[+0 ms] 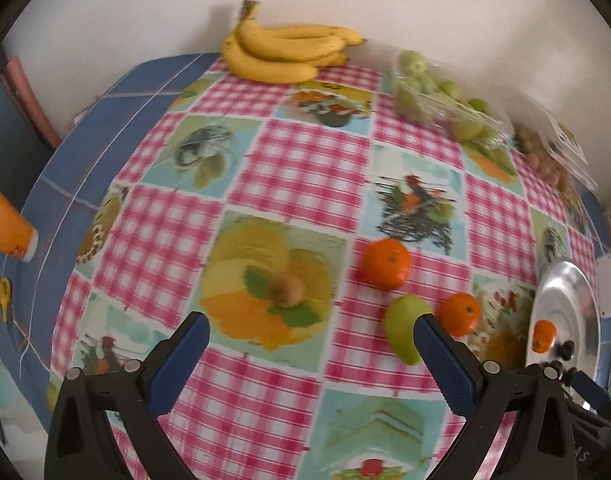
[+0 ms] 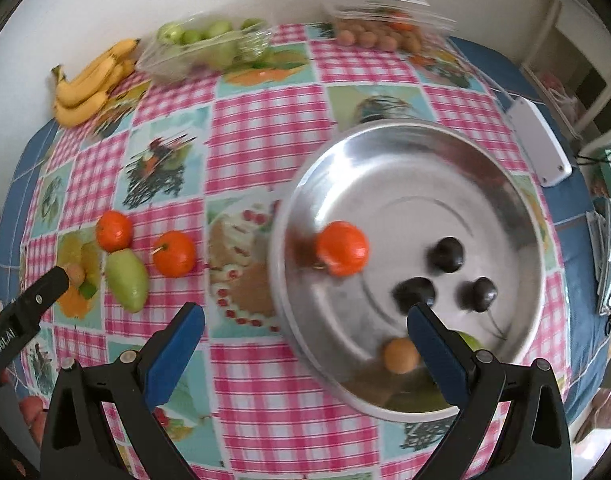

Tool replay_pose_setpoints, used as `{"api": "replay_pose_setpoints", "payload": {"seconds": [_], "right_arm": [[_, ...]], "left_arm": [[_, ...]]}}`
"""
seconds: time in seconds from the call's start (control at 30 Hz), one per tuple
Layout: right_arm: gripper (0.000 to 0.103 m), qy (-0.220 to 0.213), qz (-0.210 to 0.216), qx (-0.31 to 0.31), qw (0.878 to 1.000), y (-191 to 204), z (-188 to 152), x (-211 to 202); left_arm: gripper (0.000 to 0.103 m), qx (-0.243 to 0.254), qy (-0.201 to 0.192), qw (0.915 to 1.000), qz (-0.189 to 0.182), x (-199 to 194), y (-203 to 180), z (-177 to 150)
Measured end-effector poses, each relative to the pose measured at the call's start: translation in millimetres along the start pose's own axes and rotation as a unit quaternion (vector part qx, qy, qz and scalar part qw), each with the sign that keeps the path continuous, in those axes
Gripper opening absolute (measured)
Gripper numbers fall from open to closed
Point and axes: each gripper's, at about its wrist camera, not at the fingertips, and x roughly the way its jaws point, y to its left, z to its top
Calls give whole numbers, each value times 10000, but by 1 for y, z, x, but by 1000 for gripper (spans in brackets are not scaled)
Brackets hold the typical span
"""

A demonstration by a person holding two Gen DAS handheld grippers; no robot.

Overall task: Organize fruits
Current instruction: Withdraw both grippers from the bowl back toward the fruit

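Note:
My left gripper (image 1: 311,330) is open and empty above the tablecloth, with a small brown kiwi-like fruit (image 1: 287,289) just ahead between its fingers. Two mandarins (image 1: 386,263) (image 1: 459,314) and a green pear (image 1: 405,328) lie to its right. My right gripper (image 2: 305,320) is open and empty over the near left rim of a metal plate (image 2: 417,168). The plate holds a mandarin (image 2: 342,248), three dark plums (image 2: 446,255), a small orange fruit (image 2: 400,355) and a green fruit (image 2: 471,340) partly hidden by my finger. The left gripper's finger (image 2: 45,292) shows at the left.
Bananas (image 1: 283,52) lie at the far edge by the wall. A clear pack of green fruits (image 1: 441,96) and a pack of brown fruits (image 2: 379,34) sit beside them. A white box (image 2: 539,146) lies right of the plate. An orange cup (image 1: 5,222) is at left.

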Motion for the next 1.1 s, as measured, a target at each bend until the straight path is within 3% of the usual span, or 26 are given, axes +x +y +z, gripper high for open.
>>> {"api": "replay_pose_setpoints", "payload": {"seconds": [0.2,0.73,1.1], "right_arm": [[101,-13,65,-239,9997,25,-2,2],[101,120,298,-828,9961,82,-6,17],[101,11,493,-653,9966,76,2,21]], "left_arm": [[103,-133,-17,9995,280,2,23,3],[103,-441,-16,9981,424,4,56,11],[103,-501,55,9978,434,14,54,14]]}}
